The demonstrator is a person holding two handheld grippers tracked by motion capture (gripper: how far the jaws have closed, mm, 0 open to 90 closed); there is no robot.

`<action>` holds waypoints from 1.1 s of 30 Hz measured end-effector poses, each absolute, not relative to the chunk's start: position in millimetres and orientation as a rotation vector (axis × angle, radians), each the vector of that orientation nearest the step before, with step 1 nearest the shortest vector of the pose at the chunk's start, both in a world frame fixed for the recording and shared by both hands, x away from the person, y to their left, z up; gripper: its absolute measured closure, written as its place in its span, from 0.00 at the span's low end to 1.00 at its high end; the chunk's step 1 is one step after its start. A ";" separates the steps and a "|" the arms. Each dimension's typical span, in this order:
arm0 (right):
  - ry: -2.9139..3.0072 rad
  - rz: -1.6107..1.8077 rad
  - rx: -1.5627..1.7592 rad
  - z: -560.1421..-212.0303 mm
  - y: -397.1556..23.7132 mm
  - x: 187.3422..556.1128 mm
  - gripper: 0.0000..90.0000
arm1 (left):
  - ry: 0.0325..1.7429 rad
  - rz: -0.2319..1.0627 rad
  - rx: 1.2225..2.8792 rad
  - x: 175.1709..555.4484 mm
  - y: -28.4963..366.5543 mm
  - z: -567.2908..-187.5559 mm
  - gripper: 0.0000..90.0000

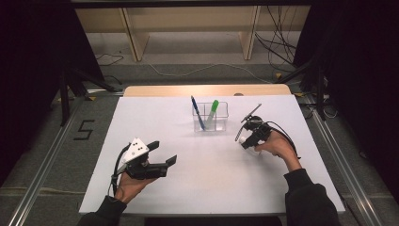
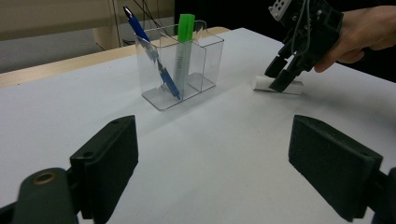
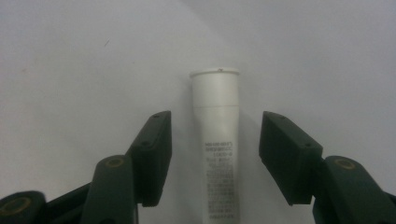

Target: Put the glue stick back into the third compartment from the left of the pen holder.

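High view showed a matte white table (image 1: 211,174) with a clear, hard-walled plastic holder (image 1: 210,116) near its far middle, split into compartments. A blue pen (image 1: 197,113) and a green-capped marker (image 1: 212,113) leaned in it already. A smooth white tube (image 3: 219,140), round with a flat cap and small print on its side, lay flat on the table to the holder's right, not yet lifted. The right gripper (image 1: 249,136) hung over it, jaws open on either side, apart from it. The left gripper (image 1: 157,157) rested at near left, jaws wide, empty. Likely the tube was next for the holder; grasp, carry and drop remained.
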State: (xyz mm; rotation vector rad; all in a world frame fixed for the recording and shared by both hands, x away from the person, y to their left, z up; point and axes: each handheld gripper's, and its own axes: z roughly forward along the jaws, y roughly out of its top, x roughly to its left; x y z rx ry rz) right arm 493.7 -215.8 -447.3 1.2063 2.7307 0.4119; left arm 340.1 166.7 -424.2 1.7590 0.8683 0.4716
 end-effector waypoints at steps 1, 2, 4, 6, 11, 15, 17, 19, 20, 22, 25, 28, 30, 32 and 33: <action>2.731 0.412 1.206 -447.3 -215.8 493.7 0.52 | 0.867 0.473 1.760 340.1 167.1 -423.9 0.17; 2.737 0.401 1.202 -448.7 -214.8 493.9 0.54 | 0.867 0.474 1.760 340.0 167.1 -423.8 0.17; 2.743 0.378 1.203 -450.2 -213.7 493.5 0.57 | 0.866 0.472 1.762 339.7 167.0 -423.8 0.17; 2.754 0.368 1.181 -451.2 -213.6 494.0 0.59 | 0.864 0.474 1.762 339.4 166.9 -423.7 0.17; 2.754 0.358 1.179 -451.6 -212.2 494.1 0.62 | 0.865 0.476 1.759 339.3 167.5 -423.4 0.17; 2.761 0.341 1.166 -452.8 -212.1 495.4 0.65 | 0.863 0.480 1.759 339.0 167.4 -423.3 0.17; 2.761 0.334 1.172 -453.8 -211.8 496.0 0.66 | 0.864 0.480 1.757 339.0 167.4 -423.3 0.17; 2.763 0.333 1.171 -454.4 -211.8 496.6 0.68 | 0.864 0.481 1.756 339.0 167.4 -423.3 0.17; 2.762 0.329 1.172 -454.4 -211.4 496.7 0.68 | 0.864 0.480 1.757 339.0 167.5 -423.2 0.17; 2.768 0.314 1.162 -454.5 -210.7 496.9 0.69 | 0.864 0.479 1.759 339.1 167.5 -423.3 0.17; 2.770 0.306 1.158 -453.7 -209.2 497.4 0.70 | 0.863 0.480 1.760 338.9 167.4 -423.2 0.17; 2.768 0.286 1.158 -454.3 -208.1 498.1 0.72 | 0.863 0.480 1.759 338.8 167.5 -423.3 0.17; 2.774 0.280 1.160 -454.1 -207.8 498.3 0.73 | 0.863 0.480 1.759 338.8 167.5 -423.2 0.17; 2.774 0.281 1.153 -454.1 -207.9 498.4 0.74 | 0.863 0.479 1.758 338.7 167.6 -423.1 0.17; 2.771 0.276 1.152 -454.1 -207.2 498.5 0.74 | 0.864 0.480 1.757 338.8 167.5 -423.2 0.17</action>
